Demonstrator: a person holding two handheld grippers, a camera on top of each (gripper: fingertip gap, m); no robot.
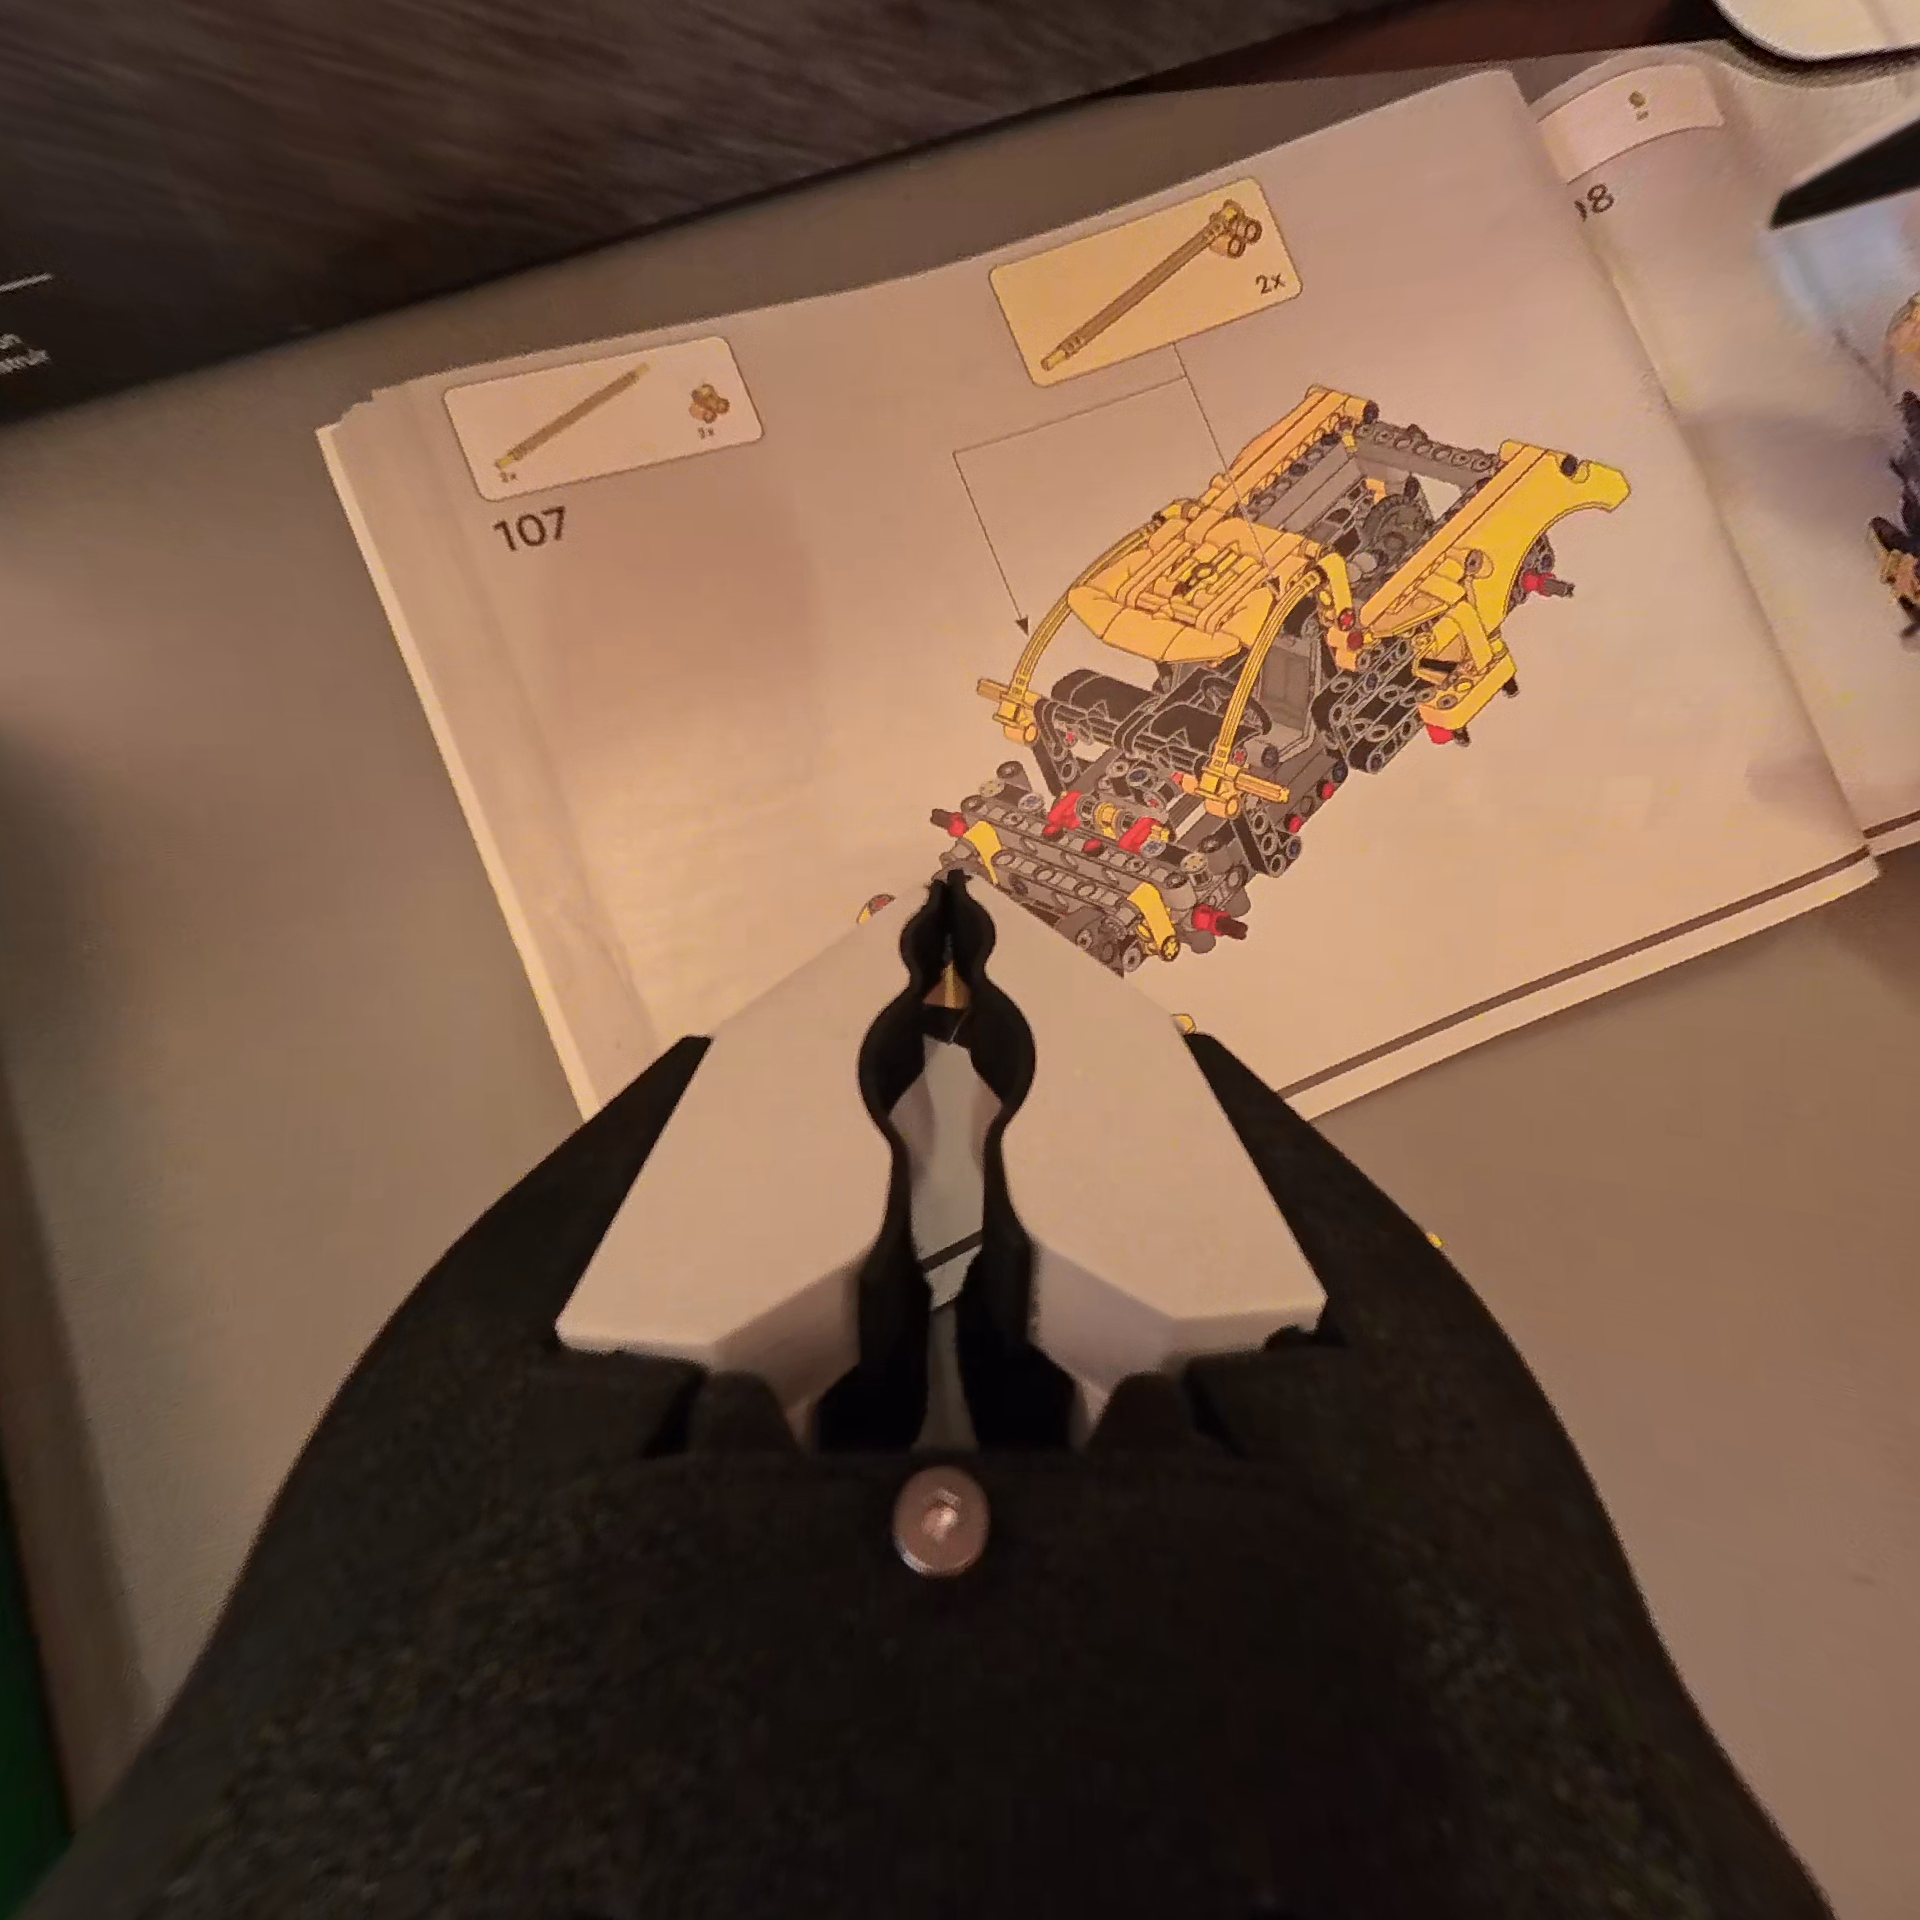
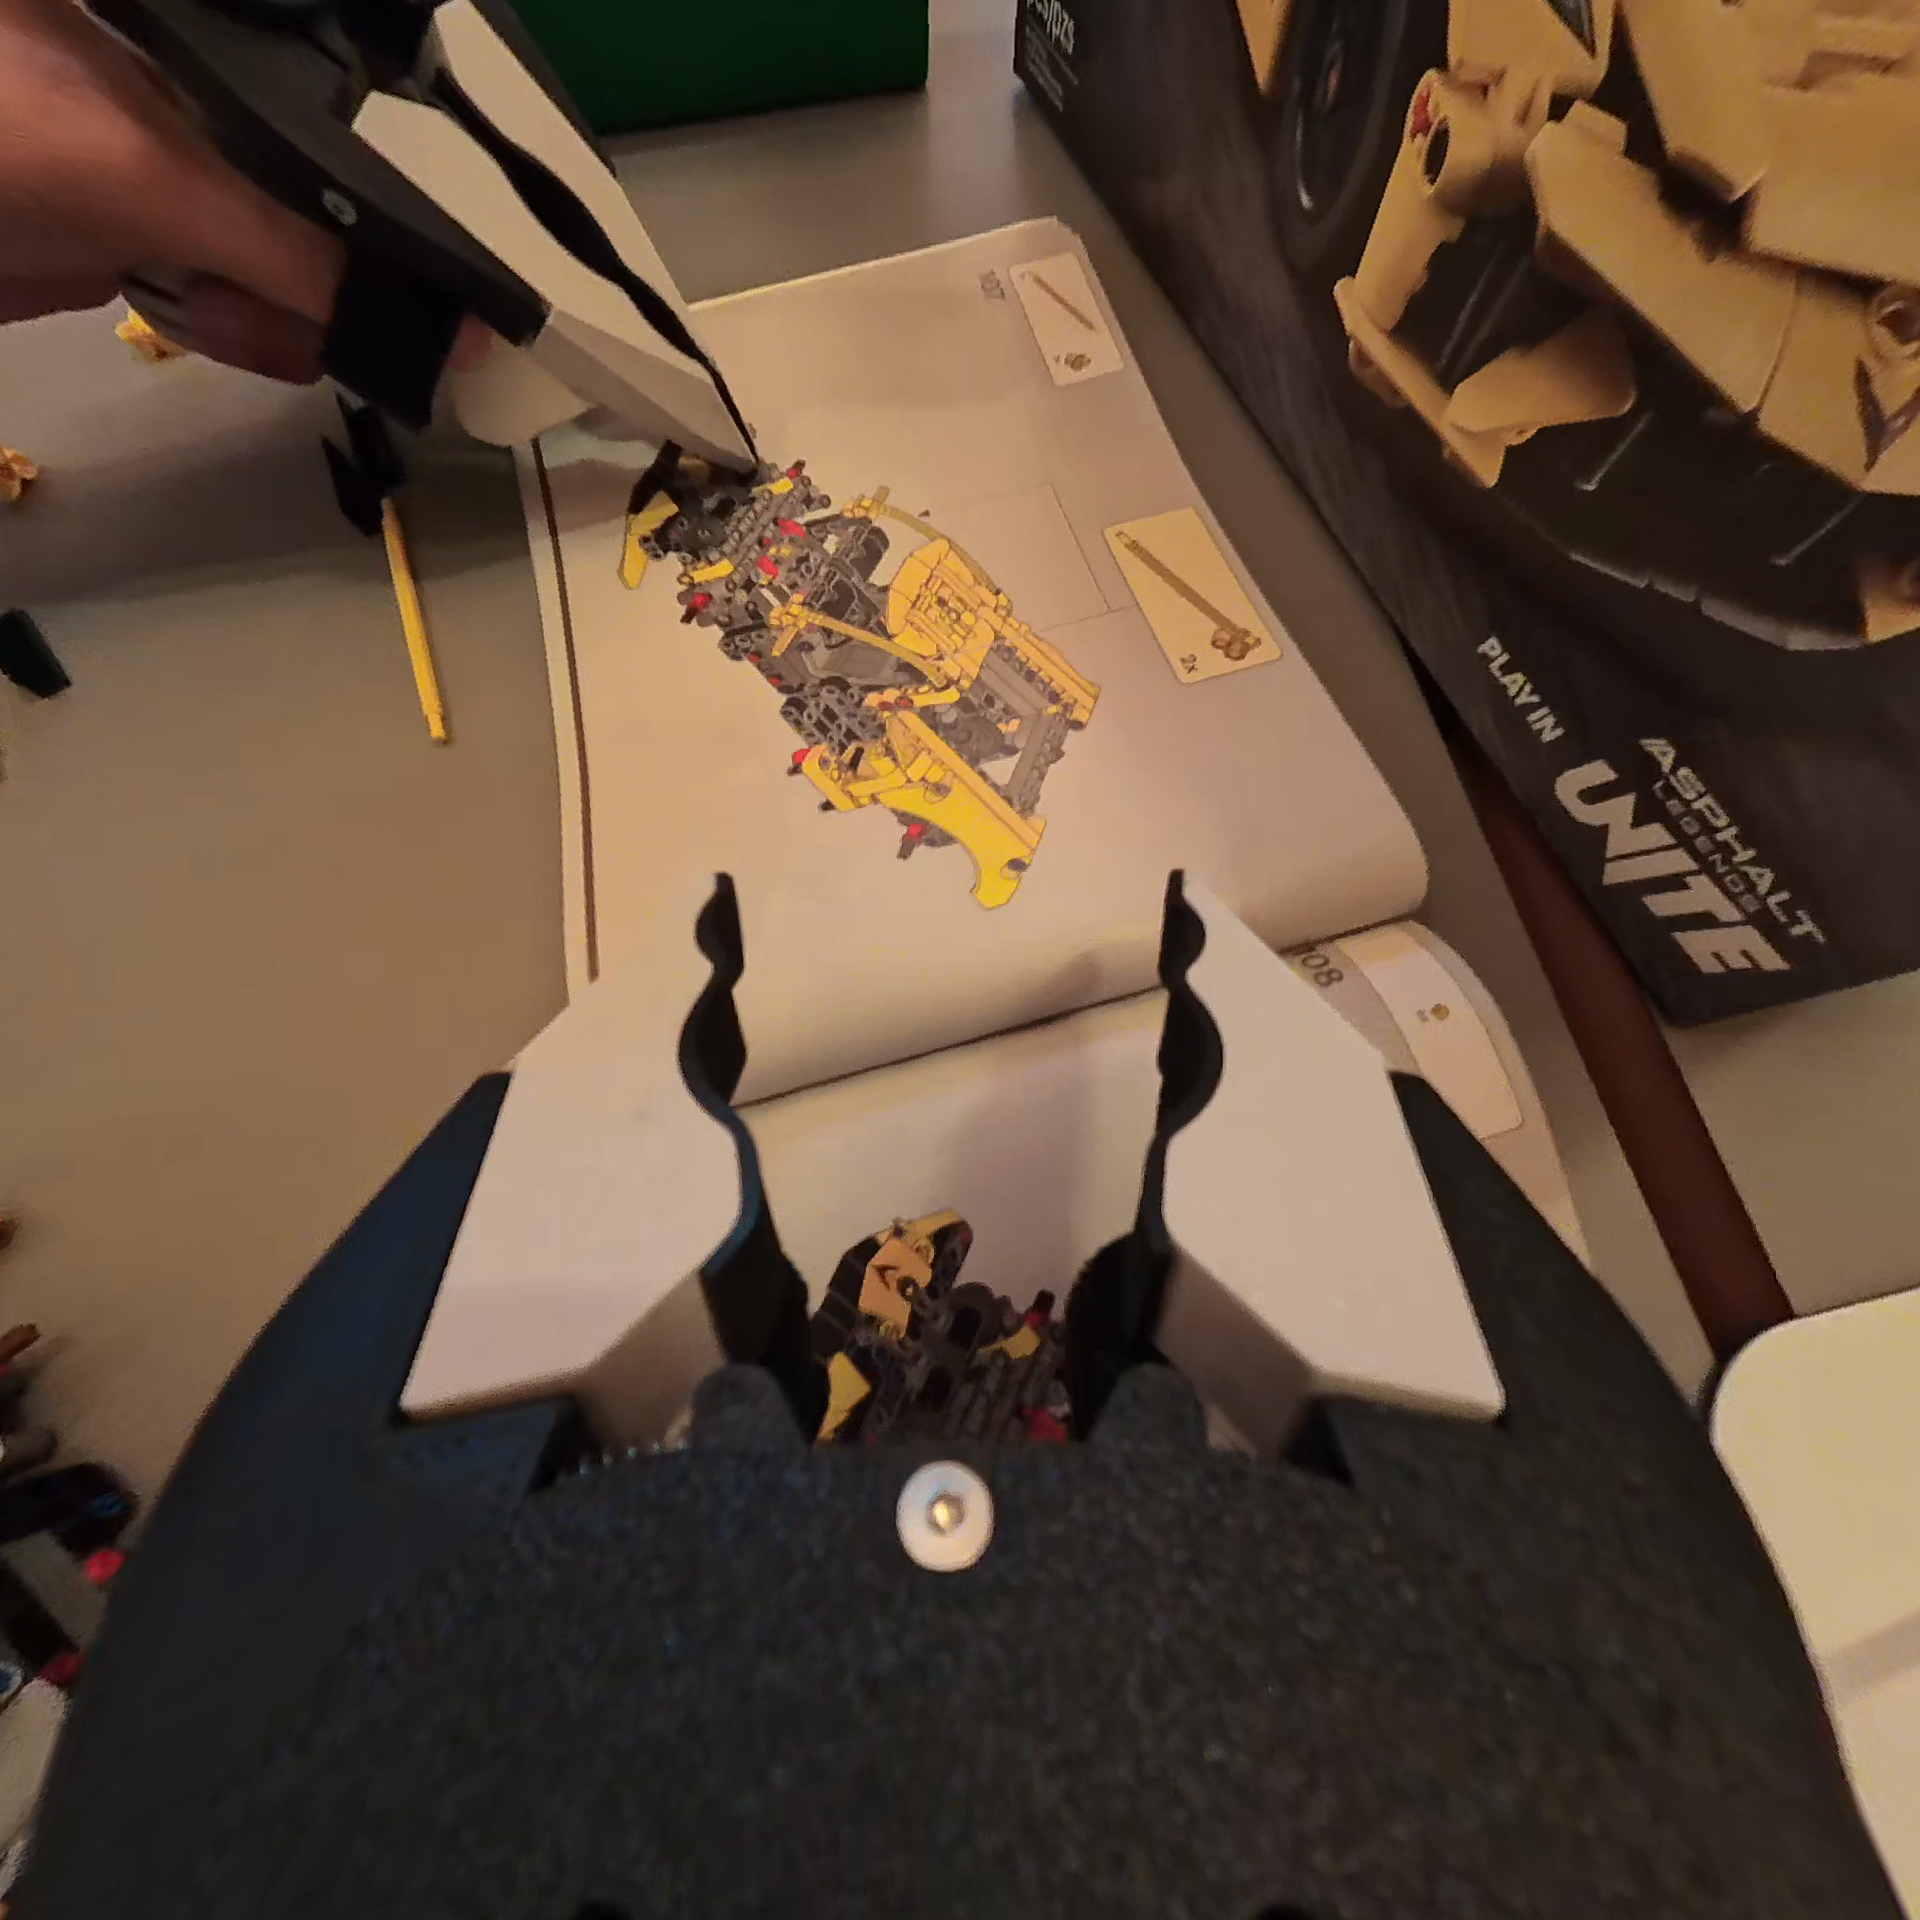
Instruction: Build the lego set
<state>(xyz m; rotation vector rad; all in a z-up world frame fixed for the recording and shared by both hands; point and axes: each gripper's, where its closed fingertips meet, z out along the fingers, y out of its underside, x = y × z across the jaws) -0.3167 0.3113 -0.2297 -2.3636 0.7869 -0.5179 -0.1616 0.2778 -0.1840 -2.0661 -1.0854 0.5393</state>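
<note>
Leftward, yellow axle (image 2: 414,620) lying flat, lengthwise

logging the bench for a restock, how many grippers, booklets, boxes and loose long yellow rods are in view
grippers: 2 (left gripper, right gripper)
instruction booklet: 1
boxes: 2 (dark set box, green box)
long yellow rod: 1
total: 6
</note>
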